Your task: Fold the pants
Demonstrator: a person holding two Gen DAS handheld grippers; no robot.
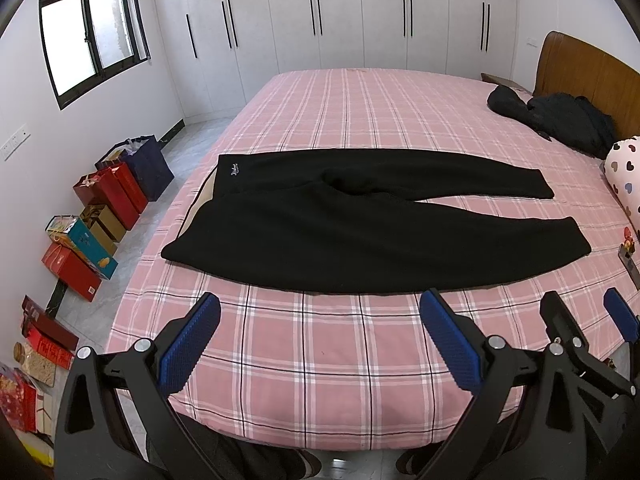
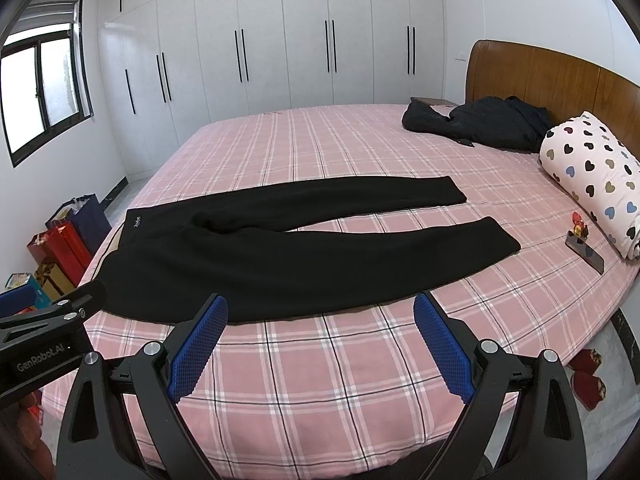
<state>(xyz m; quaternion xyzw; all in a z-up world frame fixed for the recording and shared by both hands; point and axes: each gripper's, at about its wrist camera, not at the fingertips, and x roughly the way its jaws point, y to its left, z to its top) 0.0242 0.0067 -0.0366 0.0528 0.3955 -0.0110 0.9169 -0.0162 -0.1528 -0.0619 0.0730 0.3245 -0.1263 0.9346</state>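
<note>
Both jaws wide, empty, above bed (image 1: 320, 344).

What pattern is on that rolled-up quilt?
Rolled white quilt: multicoloured hearts, clearest in the right wrist view.

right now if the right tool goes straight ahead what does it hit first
Probably the near edge of the flat black pants, after crossing bare pink plaid bedsheet. The open right tool hovers short of them; depth is uncertain.

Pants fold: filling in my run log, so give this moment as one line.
stage: before first grasp | pants: flat, unfolded on bed | left claw: open, empty | right claw: open, empty
</note>
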